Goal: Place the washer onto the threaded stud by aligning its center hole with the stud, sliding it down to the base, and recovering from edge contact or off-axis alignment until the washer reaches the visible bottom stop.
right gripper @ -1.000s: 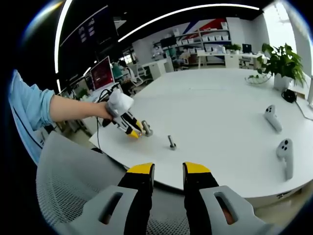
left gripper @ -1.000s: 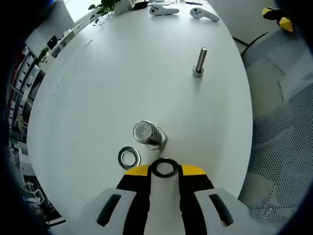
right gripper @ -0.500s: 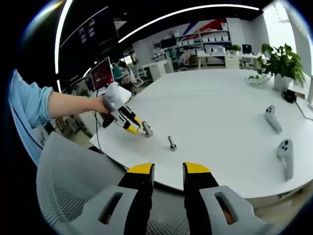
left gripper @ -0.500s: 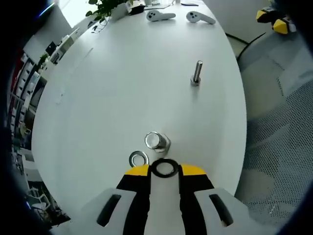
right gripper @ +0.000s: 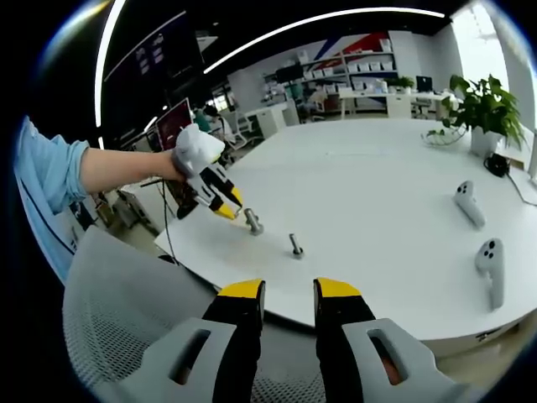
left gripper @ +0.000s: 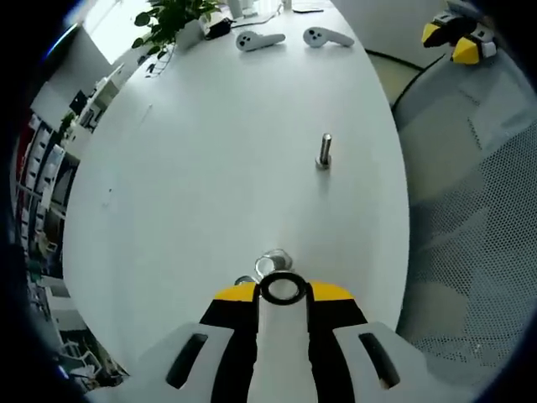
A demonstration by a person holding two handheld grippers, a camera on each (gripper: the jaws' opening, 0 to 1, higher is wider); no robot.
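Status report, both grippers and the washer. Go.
Left gripper shut on washer, above the near stud. Right gripper open, empty, back off the table. Second stud stands apart. Nothing blocking.

table (left gripper: 210,168) | stud (left gripper: 324,151) upright mid-table; two controllers (left gripper: 258,39) at far edge; plant (left gripper: 172,18) beside them

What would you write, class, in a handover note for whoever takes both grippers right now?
Left gripper: shut on the dark washer, close above the near stud, not yet on it.
Right gripper: open, empty, off the table edge.
Another ring lies beside that stud; a second stud stands farther off.
Done: washer gripped.
Left: centre hole over stud, slide to base.
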